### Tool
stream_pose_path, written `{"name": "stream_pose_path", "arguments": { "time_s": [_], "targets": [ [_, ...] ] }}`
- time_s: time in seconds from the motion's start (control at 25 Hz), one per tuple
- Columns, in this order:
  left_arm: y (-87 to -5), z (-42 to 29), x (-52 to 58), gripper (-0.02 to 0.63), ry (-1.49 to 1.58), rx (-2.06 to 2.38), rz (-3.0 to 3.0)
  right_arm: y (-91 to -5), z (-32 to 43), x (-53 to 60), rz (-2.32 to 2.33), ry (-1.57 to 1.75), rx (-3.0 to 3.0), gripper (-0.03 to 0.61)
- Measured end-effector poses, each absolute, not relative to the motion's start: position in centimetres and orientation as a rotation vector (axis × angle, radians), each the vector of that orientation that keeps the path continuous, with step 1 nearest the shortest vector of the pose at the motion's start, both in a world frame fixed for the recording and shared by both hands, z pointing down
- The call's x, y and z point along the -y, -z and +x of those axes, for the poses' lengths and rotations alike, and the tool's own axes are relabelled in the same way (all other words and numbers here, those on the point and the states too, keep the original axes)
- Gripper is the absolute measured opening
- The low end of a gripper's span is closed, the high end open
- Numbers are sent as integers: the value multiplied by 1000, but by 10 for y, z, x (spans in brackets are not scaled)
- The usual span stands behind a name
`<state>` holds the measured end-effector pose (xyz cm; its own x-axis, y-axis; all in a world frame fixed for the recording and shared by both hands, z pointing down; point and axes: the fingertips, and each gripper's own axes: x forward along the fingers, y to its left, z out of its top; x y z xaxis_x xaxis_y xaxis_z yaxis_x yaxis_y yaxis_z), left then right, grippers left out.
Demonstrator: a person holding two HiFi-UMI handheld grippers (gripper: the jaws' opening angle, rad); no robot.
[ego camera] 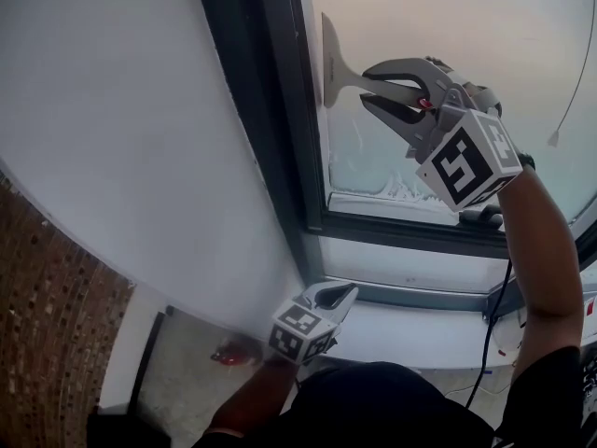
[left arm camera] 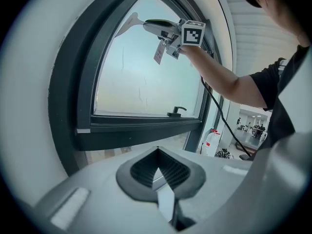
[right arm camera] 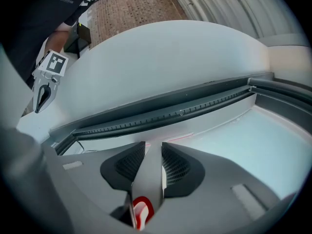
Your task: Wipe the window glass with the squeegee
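Note:
The grey squeegee (ego camera: 328,63) has its blade pressed upright on the window glass (ego camera: 448,26), close to the dark frame's left side. My right gripper (ego camera: 368,84) is shut on its handle, held high against the pane. In the right gripper view the grey handle (right arm camera: 150,174), with a red mark, sits clamped between the pads (right arm camera: 127,162). The left gripper view shows the squeegee (left arm camera: 127,24) and right gripper (left arm camera: 151,24) at the top of the glass (left arm camera: 141,77). My left gripper (ego camera: 347,292) hangs low by the sill, shut and holding nothing, also in its own view (left arm camera: 158,152).
A dark window frame (ego camera: 280,110) borders the glass, with a black window handle (ego camera: 480,217) at its lower edge. Wet streaks (ego camera: 373,171) cover the lower pane. A white sill (ego camera: 410,334), a black cable (ego camera: 494,325), a brick wall (ego camera: 47,306) and a red item (ego camera: 229,351) lie below.

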<state>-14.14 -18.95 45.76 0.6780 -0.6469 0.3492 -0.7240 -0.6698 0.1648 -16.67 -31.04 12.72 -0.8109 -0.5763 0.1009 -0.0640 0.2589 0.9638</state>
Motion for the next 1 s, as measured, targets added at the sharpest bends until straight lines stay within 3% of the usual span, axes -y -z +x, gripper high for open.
{"name": "stream_pose_path", "arguments": {
  "time_s": [1.0],
  "targets": [
    [-464,-144,197,0,-371,1083,2616,-141,-167,320,523,1549,2060,132]
  ]
}}
